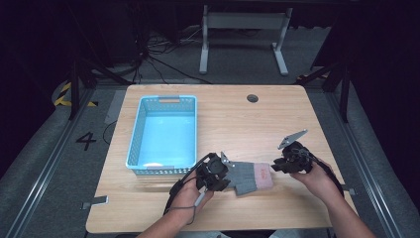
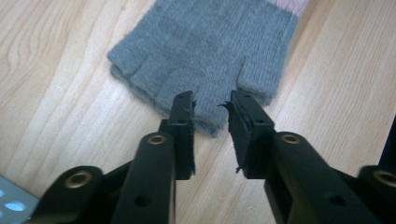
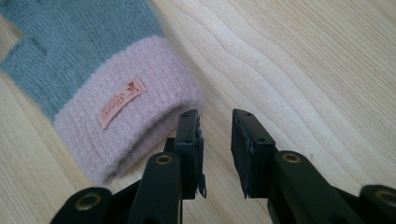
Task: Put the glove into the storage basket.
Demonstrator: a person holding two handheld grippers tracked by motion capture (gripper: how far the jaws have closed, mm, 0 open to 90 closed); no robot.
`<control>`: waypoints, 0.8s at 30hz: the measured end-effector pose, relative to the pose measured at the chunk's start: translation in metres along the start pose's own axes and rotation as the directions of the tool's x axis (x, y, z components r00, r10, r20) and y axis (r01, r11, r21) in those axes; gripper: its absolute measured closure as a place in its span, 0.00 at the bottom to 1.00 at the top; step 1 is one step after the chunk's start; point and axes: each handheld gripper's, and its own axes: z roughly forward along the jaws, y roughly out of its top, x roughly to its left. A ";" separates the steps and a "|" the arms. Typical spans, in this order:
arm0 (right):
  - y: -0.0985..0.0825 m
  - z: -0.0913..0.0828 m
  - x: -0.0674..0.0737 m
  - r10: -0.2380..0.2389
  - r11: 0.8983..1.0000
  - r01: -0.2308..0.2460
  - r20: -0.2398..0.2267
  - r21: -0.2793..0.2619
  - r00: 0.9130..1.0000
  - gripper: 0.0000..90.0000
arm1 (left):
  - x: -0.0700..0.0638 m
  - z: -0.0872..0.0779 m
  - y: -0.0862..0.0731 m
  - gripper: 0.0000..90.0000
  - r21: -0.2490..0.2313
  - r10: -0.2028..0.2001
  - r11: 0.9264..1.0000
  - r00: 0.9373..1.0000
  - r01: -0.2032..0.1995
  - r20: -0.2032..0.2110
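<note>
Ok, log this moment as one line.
left gripper open at grey knit glove fingers | right gripper open beside pink cuff | blue plastic basket empty

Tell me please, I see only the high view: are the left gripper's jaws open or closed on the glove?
Observer: Open. The left gripper has its jaws apart at the finger end of the glove.
Operator: And the right gripper?
Observer: The right gripper is also open, beside the pink cuff, not clamping it.
Operator: Any marking on the cuff?
Observer: A small pink label with writing too small to read.
</note>
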 end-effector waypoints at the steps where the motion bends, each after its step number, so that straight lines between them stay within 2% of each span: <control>1: -0.001 -0.001 -0.001 0.003 1.000 -0.003 0.004 -0.002 1.000 0.79 | 0.001 -0.001 0.001 0.76 -0.007 0.001 1.000 1.000 -0.001 0.000; 10: -0.005 -0.010 -0.007 0.044 0.998 -0.043 0.022 -0.044 0.999 0.71 | -0.004 -0.002 0.008 0.60 -0.017 0.010 1.000 1.000 -0.011 -0.004; 18: -0.009 -0.013 -0.012 0.068 0.996 -0.067 0.026 -0.056 0.997 0.70 | -0.002 0.000 0.014 0.48 -0.029 -0.007 1.000 1.000 0.007 -0.002; 21: -0.010 -0.015 -0.013 0.088 0.994 -0.087 0.016 -0.060 0.996 0.70 | -0.001 0.001 0.017 0.43 -0.017 -0.007 1.000 1.000 0.007 0.006; 24: -0.010 -0.015 -0.014 0.088 0.994 -0.087 0.015 -0.063 0.996 0.70 | 0.000 0.004 0.019 0.41 -0.009 -0.010 1.000 1.000 0.010 0.009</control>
